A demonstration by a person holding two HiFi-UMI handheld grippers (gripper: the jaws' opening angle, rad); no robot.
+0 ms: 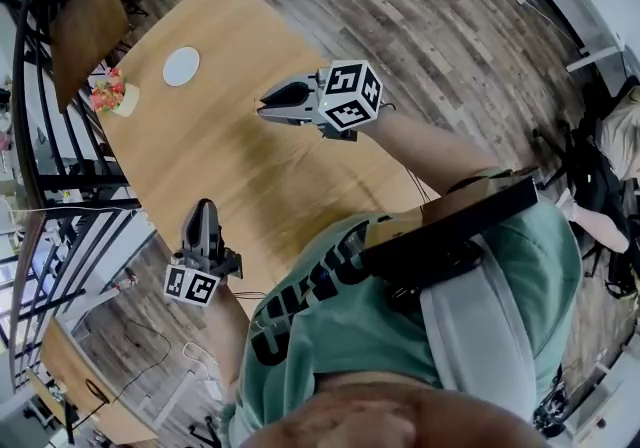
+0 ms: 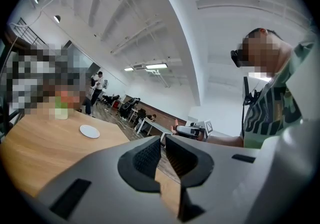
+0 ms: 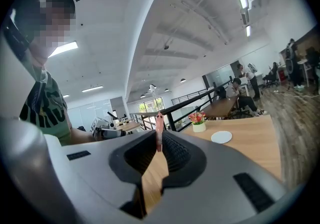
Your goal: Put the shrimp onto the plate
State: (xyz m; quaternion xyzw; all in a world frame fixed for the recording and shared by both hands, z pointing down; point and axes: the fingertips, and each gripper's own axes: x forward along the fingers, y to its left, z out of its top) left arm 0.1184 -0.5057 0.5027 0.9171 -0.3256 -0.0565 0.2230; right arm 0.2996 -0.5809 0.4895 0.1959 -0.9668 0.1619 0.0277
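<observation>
1. Railing [image 1: 60,176] of black metal lines the left edge of the long wooden table [image 1: 230,176]. A pot of flowers [image 1: 116,96] stands near that edge, toward the far end.
2. The white plate [image 1: 181,66] sits just right of the flowers without touching them, with bare wood on every side.
3. The left gripper [image 1: 204,206] reaches in over the table's near left edge and points up the board toward the plate. Its jaws stand a narrow slit apart and grip nothing.
4. The right gripper [image 1: 265,108] hangs over the table near its right edge, pointing left across the wood. Its jaws are clamped on the shrimp [image 3: 159,129], a thin pink sliver held upright between the pads, its top poking above the tips. The plate lies well ahead of it, far from the shrimp.
5. Open tabletop stretches from both grippers to the plate. Beyond the table's right edge lies plank floor [image 1: 440,26].
</observation>
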